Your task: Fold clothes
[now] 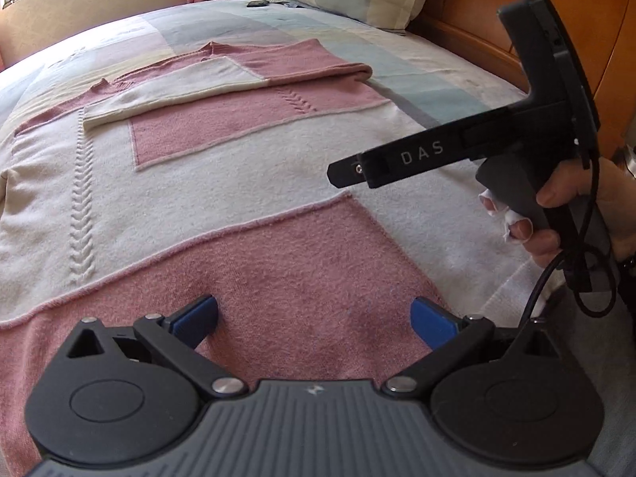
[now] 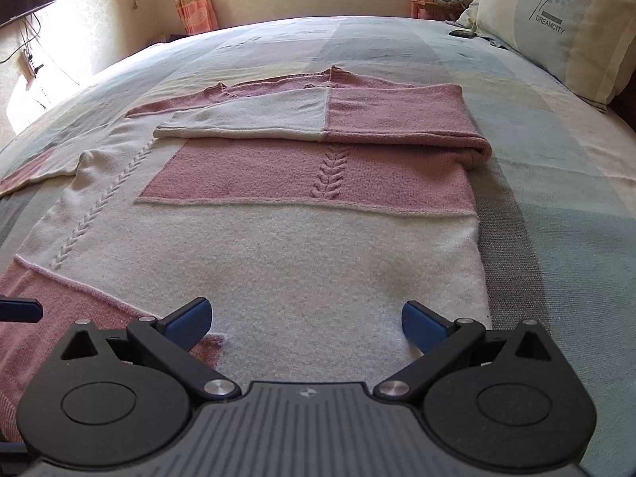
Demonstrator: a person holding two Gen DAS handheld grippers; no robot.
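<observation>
Pink-and-cream knit sweater (image 2: 278, 214) spread flat on the bed (image 2: 556, 151), 1 sleeve (image 2: 318, 117) folded across the chest, the other sleeve trailing off to the left. Left gripper (image 1: 314, 318) low over the pink hem panel, blue fingers (image 1: 194, 318) spread wide, nothing between them. Right gripper (image 2: 306, 318) over the cream band near the hem, fingers likewise wide and empty. Pillow (image 2: 556, 28) at the head of the bed. Hand (image 1: 576, 214) wrapped around the right gripper's handle.
</observation>
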